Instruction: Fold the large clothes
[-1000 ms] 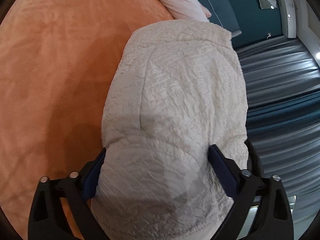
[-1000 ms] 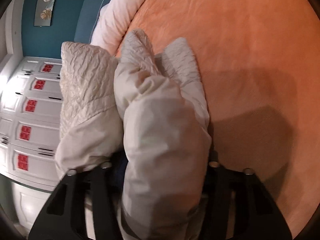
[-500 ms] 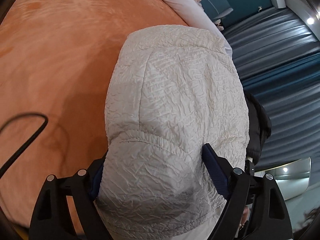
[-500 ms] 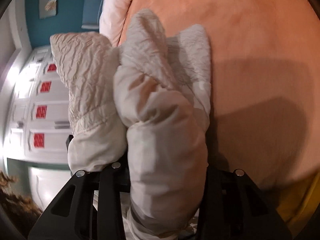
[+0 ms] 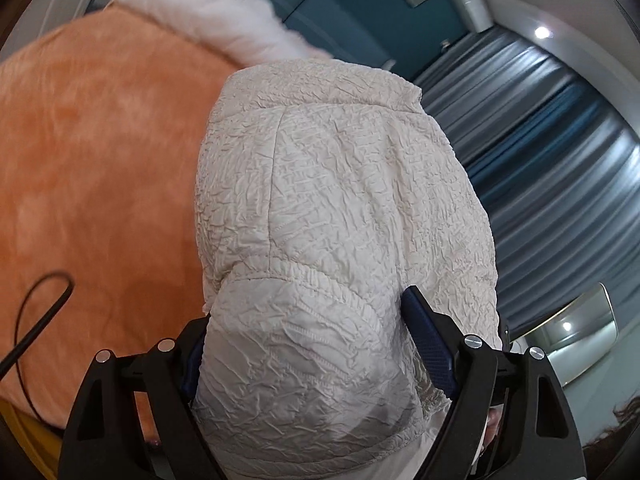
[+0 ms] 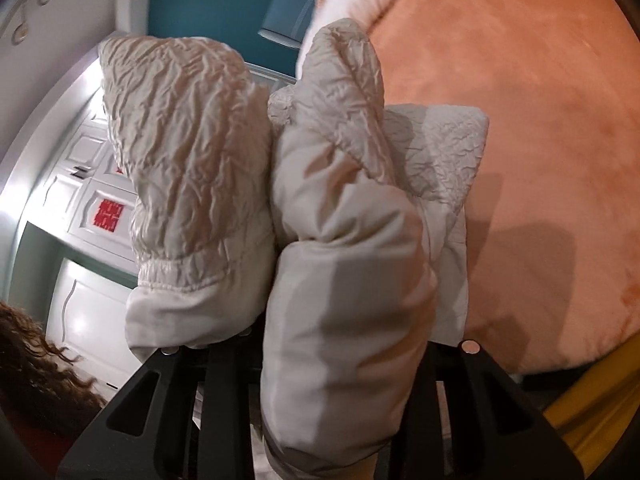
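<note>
Both claws, left (image 5: 316, 364) and right (image 6: 332, 360), were clenched on the cream padded jacket (image 5: 340, 200), the right just tightening, and needed equal tension to set it squarely on the orange bed (image 5: 100, 160).

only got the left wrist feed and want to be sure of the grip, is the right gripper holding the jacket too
Observer: Yes, a bunched fold of the jacket is clamped in the right gripper, whose jaws have just been closing.
Operator: anything hanging loose there
Observer: A sleeve with an elastic cuff sticks out beside that fold.
Operator: whats behind it
Observer: White cabinets with red squares.
</note>
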Tool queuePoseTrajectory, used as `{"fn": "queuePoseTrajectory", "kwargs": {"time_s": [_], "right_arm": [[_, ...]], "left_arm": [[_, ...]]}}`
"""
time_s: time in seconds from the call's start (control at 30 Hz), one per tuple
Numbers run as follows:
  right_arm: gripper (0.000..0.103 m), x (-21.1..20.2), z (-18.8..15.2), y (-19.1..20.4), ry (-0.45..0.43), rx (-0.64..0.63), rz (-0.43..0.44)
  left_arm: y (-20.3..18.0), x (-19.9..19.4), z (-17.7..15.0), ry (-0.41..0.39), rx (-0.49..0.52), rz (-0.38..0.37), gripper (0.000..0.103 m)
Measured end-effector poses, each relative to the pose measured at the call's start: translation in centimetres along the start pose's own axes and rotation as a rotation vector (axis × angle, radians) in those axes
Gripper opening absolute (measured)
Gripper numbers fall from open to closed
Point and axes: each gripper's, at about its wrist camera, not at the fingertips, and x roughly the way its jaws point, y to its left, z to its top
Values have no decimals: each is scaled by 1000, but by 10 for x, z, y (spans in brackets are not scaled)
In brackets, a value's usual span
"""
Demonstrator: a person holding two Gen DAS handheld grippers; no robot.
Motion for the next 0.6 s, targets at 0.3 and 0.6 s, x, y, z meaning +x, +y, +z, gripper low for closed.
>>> {"fn": "queuePoseTrajectory", "kwargs": {"time_s": [0.3,0.6], "right_arm": [[28,41,69,57,-69,-150,18],[50,150,160,15,-210,-77,-367]], "left_arm": [[0,-10,80,-134,83,-36,80],[129,62,191,-170,-108,386,79]]}}
